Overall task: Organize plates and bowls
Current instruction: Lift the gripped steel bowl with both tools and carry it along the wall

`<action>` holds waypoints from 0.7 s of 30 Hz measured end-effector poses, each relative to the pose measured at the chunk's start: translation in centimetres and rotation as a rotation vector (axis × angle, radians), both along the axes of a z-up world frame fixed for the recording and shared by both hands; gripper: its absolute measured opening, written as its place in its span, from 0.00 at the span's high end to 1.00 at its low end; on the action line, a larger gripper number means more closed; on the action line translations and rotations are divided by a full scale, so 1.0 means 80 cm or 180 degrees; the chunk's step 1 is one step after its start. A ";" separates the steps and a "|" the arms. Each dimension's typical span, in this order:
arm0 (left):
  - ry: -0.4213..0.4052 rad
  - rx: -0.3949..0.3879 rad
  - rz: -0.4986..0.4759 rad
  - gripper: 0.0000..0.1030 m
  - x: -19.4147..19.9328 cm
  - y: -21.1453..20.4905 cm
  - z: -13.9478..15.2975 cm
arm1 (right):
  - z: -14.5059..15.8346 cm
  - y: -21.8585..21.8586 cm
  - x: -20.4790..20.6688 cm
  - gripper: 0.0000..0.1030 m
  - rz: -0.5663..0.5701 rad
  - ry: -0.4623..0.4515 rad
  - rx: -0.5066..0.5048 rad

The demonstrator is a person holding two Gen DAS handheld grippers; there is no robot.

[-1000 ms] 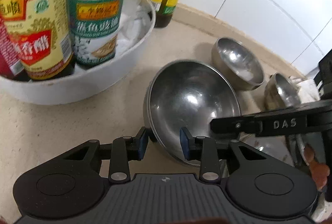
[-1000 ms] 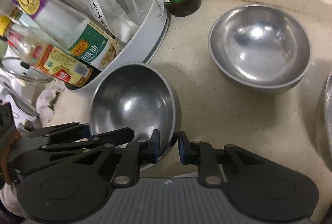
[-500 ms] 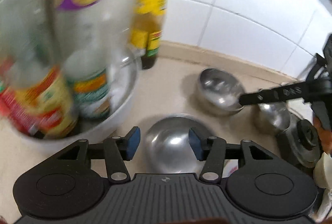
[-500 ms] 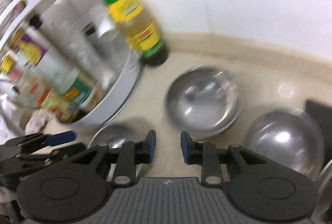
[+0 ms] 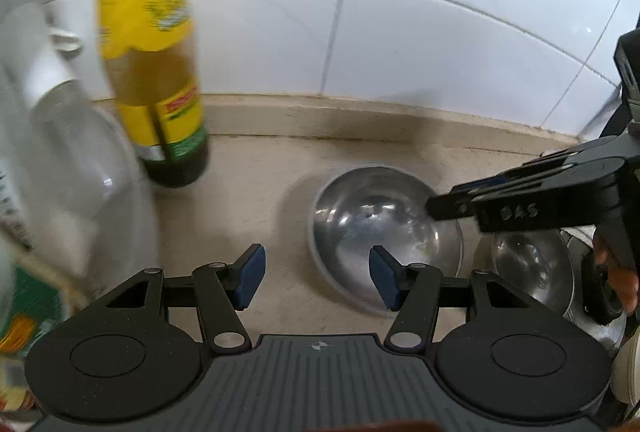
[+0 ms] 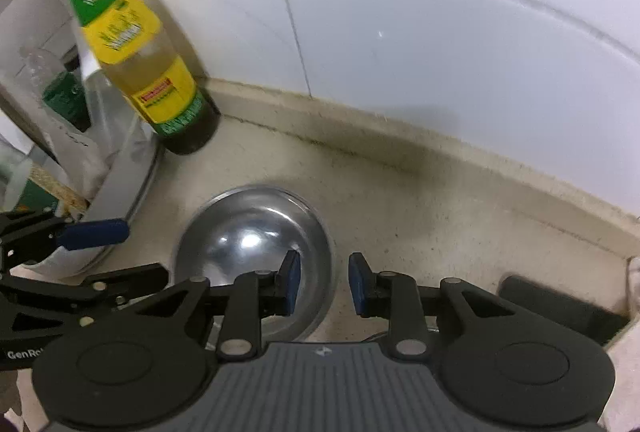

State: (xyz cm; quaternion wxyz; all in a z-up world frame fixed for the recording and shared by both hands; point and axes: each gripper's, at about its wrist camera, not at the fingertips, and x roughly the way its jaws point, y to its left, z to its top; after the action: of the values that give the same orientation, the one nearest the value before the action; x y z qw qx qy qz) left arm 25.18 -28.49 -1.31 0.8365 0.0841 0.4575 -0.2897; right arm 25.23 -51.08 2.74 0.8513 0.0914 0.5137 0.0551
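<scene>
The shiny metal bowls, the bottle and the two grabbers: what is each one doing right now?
Round steel bowl by the wall: upright on the beige counter, empty, unheld.
Second steel bowl: upright, partly hidden by the right gripper.
Green-and-yellow oil bottle: standing, yellow cap on.
Left gripper: jaws opening, nothing between them.
Right gripper: open, holding nothing.

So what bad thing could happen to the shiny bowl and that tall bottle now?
1. The oil bottle stands on the counter close to the steel bowl; a wide swing by either gripper might tip it.
2. The left gripper has empty jaws that are opening, and the right gripper is empty too; both hover near the bowl and could bump each other.
</scene>
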 end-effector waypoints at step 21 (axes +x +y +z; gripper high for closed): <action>0.0042 0.0348 -0.0087 0.71 0.012 -0.016 -0.031 | -0.025 0.007 0.009 0.89 0.0238 0.0201 0.0198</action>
State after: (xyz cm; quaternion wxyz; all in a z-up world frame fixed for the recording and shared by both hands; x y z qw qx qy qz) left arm 26.14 -29.77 -3.77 0.8236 0.1340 0.4769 -0.2763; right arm 25.98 -50.49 0.73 0.8288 0.1002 0.5414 0.1000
